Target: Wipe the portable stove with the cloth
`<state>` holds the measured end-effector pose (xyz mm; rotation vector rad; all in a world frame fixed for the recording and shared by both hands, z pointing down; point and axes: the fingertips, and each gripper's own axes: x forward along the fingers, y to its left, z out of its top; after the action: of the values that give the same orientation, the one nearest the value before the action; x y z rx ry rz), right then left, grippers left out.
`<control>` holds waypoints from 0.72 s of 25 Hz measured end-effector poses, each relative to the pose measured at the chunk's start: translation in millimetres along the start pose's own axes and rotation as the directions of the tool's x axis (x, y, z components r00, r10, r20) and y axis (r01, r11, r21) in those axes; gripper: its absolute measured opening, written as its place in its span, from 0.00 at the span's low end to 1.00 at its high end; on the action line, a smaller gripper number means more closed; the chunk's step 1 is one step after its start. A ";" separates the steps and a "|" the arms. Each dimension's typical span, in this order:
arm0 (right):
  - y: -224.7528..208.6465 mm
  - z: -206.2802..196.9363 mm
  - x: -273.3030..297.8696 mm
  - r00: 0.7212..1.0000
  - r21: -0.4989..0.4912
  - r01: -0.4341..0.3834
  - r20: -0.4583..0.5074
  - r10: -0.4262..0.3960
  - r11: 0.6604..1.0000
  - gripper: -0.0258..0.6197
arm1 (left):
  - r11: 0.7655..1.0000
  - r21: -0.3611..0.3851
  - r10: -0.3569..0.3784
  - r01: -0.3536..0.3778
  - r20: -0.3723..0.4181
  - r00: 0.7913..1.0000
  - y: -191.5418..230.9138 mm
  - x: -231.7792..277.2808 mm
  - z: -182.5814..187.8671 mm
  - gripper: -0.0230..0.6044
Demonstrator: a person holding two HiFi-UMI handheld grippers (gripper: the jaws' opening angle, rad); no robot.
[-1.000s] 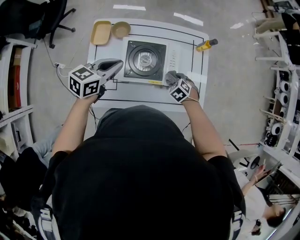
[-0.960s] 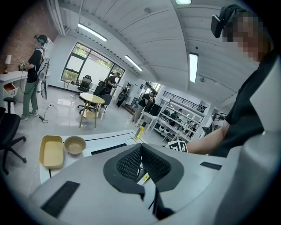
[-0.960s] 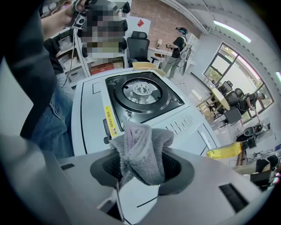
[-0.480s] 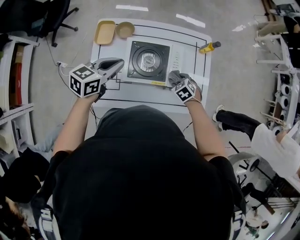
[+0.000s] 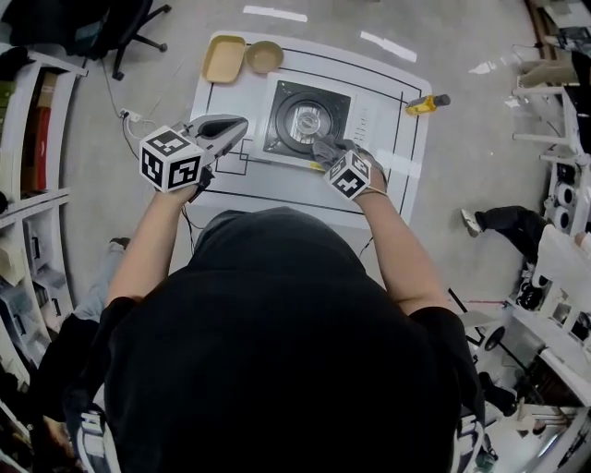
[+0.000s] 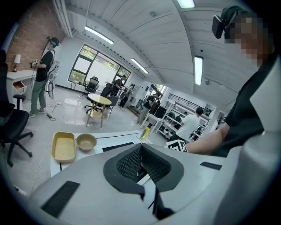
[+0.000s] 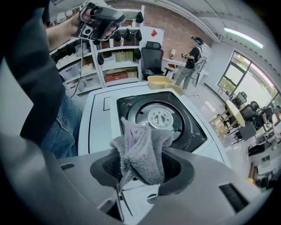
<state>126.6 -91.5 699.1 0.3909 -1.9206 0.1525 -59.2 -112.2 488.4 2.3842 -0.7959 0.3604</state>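
Note:
The portable stove [image 5: 305, 118] is a white unit with a black square top and a round burner, standing at the middle of the white table [image 5: 388, 199]. My right gripper [image 5: 325, 151] is shut on a grey-lilac cloth [image 7: 141, 149], held low over the stove's near edge. In the right gripper view the bunched cloth sticks out of the right gripper [image 7: 142, 166] towards the burner [image 7: 160, 117]. My left gripper [image 5: 240, 124] hovers left of the stove, apart from it. In its own view the left gripper [image 6: 141, 153] is shut, with nothing between the pads.
A yellow tray [image 5: 224, 58] and a tan bowl [image 5: 264, 56] sit at the table's far left corner. A yellow bottle [image 5: 427, 103] lies off the far right edge. Shelves [image 5: 32, 139] stand on the left, an office chair [image 5: 129, 28] beyond. A person's foot [image 5: 473, 222] is on the floor at right.
My right gripper with the cloth has shifted left along the stove's near edge, closer to the burner. The left gripper has kept its place beside the stove.

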 end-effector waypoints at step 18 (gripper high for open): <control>35.3 69.6 32.1 0.989 -0.004 -0.140 0.043 0.140 0.990 0.36 | 0.998 -0.051 0.020 -0.020 0.003 1.000 32.6 -23.0 -10.4 0.07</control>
<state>42.7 -84.9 705.3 0.2607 -1.9905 0.2373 -98.1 -116.4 501.6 2.3313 -0.8217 0.3398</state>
